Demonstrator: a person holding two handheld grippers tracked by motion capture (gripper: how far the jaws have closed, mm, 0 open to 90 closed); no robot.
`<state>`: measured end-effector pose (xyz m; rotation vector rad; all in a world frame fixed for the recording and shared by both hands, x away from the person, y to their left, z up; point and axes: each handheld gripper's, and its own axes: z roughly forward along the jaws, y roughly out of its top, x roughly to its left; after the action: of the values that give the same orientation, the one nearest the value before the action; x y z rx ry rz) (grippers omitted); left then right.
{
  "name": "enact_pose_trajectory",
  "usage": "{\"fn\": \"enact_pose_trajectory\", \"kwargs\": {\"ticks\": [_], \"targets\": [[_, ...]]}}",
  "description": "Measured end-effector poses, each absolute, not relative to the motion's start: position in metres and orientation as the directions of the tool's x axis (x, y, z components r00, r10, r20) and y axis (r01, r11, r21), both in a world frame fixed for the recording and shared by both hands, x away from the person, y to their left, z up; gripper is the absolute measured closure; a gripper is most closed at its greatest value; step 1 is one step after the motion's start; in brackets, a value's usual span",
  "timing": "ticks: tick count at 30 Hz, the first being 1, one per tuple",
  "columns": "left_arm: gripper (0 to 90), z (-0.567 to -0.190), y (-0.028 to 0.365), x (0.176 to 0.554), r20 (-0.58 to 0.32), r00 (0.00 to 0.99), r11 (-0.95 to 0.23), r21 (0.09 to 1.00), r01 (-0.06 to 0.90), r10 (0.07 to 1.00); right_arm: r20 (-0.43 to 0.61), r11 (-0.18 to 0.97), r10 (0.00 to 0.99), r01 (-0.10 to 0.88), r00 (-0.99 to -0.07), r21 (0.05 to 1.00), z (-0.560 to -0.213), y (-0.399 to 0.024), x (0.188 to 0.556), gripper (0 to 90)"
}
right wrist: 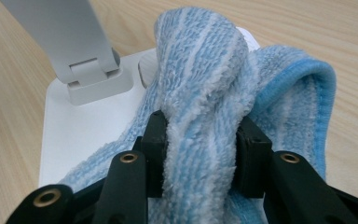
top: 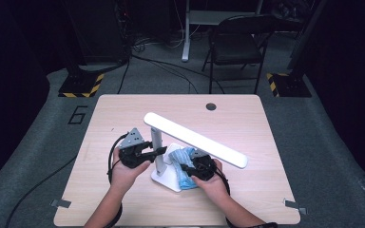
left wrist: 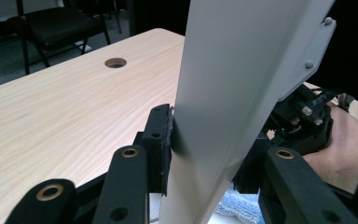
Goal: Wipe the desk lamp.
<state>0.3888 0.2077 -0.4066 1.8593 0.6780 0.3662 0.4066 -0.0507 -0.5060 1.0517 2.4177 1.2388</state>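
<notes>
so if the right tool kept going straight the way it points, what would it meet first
Probably the white lamp base: the right tool, shut on the blue cloth, points across it. Depth is unclear, so the lamp post might come next.

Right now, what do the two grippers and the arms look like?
Both are black handheld units. The left gripper carries a grey three-cornered plate and trails a black cable. The right gripper trails one too. Jaws are black bars with brass-ringed holes and flat black pads. Forearms are bare, no sleeves visible.
</notes>
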Motion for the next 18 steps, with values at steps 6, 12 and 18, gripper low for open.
{"fn": "enact_pose_trajectory", "kwargs": {"ticks": [6, 12, 18], "targets": [[68.1, -0.408, 0.208, 0.389, -0.048, 0.777, -0.256, 0.93, 0.264, 0.628, 0.123, 0.36, 0.699, 0.495, -0.705, 0.791, -0.504, -0.055, 0.408, 61.9], [70.1, -0.409, 0.203, 0.388, -0.044, 0.789, -0.261, 0.931, 0.255, 0.613, 0.118, 0.366, 0.7, 0.496, -0.704, 0.787, -0.499, -0.061, 0.409, 61.8], [71.8, -0.409, 0.2, 0.388, -0.05, 0.81, -0.268, 0.93, 0.251, 0.584, 0.09, 0.376, 0.692, 0.464, -0.717, 0.802, -0.496, -0.064, 0.409, 61.6]]}}
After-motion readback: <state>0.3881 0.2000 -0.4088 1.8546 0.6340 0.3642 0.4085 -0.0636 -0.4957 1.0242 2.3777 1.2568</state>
